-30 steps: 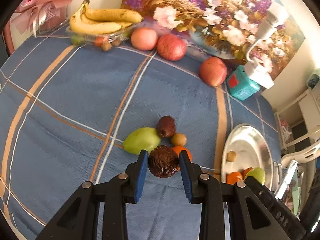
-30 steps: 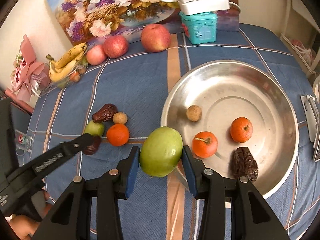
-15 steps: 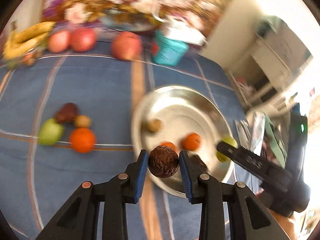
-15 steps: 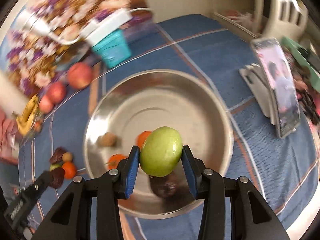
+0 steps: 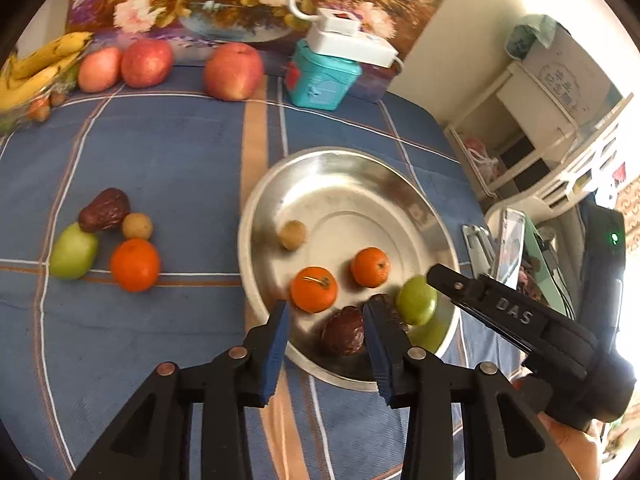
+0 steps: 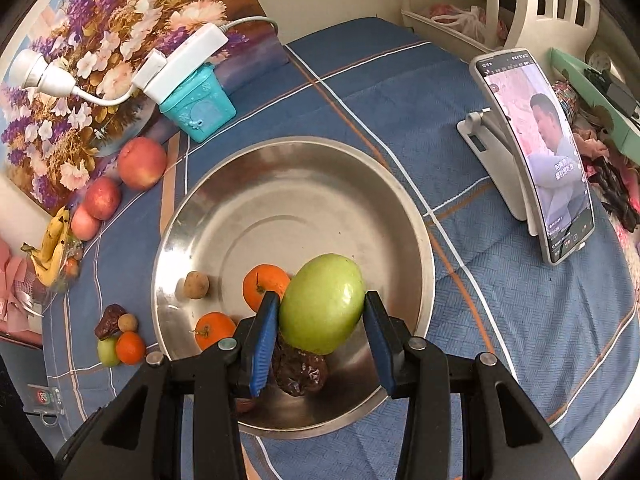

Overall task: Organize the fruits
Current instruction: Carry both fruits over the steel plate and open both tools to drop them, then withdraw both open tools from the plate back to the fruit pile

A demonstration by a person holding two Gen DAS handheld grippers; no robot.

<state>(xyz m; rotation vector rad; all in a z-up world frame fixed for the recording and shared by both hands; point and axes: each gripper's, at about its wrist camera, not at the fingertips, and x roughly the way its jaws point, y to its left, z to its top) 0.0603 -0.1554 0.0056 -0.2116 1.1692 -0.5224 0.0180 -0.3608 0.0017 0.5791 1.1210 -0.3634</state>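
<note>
While your left hand-held gripper (image 5: pixel 325 326) hangs over the near rim of the steel plate (image 5: pixel 348 184), its jaws are opening, and the dark wrinkled date (image 5: pixel 343 336) lies between them on the plate floor with neither pad pressing it. It looks light, leathery and a little sticky, so I judge it will stay where it drops; if you retake it, pinch it across its short middle. Beside it in the plate sit two small oranges (image 5: pixel 313 289), a tan longan (image 5: pixel 292 234) and a second dark date partly hidden behind your right finger. Out on the blue table (image 5: pixel 168 152) wait another date, a longan, a green fruit (image 5: pixel 73 251) and an orange (image 5: pixel 135 265), touching one another in a cluster.

In the right wrist view, your right hand-held gripper (image 6: pixel 318 338) is clamped on a smooth green fruit (image 6: pixel 322 303), held across its widest part above the plate's near side, over the dates. Its skin is glossy and firm-looking, probably slippery and heavier than the rest, and it could bruise, so lower it close before letting go; being rounded, it may roll toward the oranges (image 6: pixel 265 286).
</note>
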